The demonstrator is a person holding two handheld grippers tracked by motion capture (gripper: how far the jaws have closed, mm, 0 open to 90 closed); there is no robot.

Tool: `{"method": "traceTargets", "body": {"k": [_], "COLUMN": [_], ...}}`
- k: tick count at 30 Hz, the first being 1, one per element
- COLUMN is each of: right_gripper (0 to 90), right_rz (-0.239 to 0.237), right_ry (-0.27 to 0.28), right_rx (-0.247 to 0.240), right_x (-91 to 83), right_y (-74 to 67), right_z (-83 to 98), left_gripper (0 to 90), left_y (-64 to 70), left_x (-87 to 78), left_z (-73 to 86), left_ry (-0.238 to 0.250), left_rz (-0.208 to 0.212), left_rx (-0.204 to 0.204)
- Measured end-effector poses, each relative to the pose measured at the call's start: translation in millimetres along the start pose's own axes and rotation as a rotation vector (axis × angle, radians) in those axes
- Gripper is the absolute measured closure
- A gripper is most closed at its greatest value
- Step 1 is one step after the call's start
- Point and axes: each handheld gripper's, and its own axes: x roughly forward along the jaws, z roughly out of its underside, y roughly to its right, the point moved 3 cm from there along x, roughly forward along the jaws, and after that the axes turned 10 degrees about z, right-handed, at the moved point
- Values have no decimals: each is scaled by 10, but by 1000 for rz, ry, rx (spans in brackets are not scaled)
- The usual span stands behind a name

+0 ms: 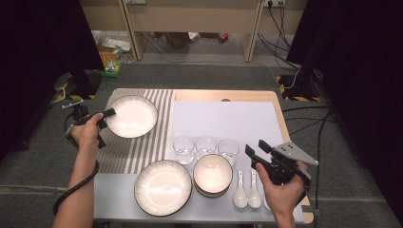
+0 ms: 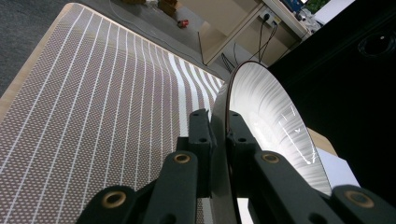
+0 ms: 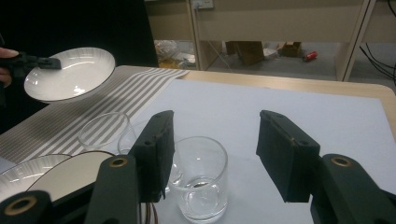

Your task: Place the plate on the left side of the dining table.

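Left gripper [image 1: 107,113] is clamped on the near rim of the white plate [image 1: 131,116], which is carried clear above the striped mat [image 1: 121,154], extending away from the jaws (roughly level). Right gripper [image 1: 254,151] stands unclenched and empty, the glasses [image 3: 200,179] directly ahead, well apart from the plate.

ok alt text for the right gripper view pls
The right gripper hangs open over a clear glass on a pale mat. Far left, the left gripper holds a white plate by its rim above a striped mat.
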Motion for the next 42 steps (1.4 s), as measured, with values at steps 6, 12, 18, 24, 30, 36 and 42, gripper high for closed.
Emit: {"method": "traceTargets", "body": {"k": [6, 12, 18, 24, 30, 36, 42], "right_gripper": [466, 466, 466, 466, 466, 464, 464], "right_rz": [3, -4, -2, -5, -2, -3, -5], "right_ry": [-3, -1, -7, -6, -6, -5, -2], "right_rx": [5, 3, 0, 3, 2, 0, -2], "right_x": [-10, -1, 5, 9, 11, 11, 6], "right_y": [13, -1, 2, -2, -3, -2, 3], "right_z": [-3, 0, 5, 8, 9, 9, 6], "left_gripper": [834, 833, 833, 833, 832, 827, 829], "left_y": [-51, -112, -185, -265, -327, -364, -412], "left_x": [66, 133, 180, 220, 241, 272, 280], "left_z": [-3, 4, 25, 39, 77, 114, 145], "left_ry": [-3, -8, -12, -13, -11, -23, -23], "left_rz": [-10, -32, -62, -91, -110, -132, -141], "left_rx": [-6, -15, -24, -32, -37, -29, -42]}}
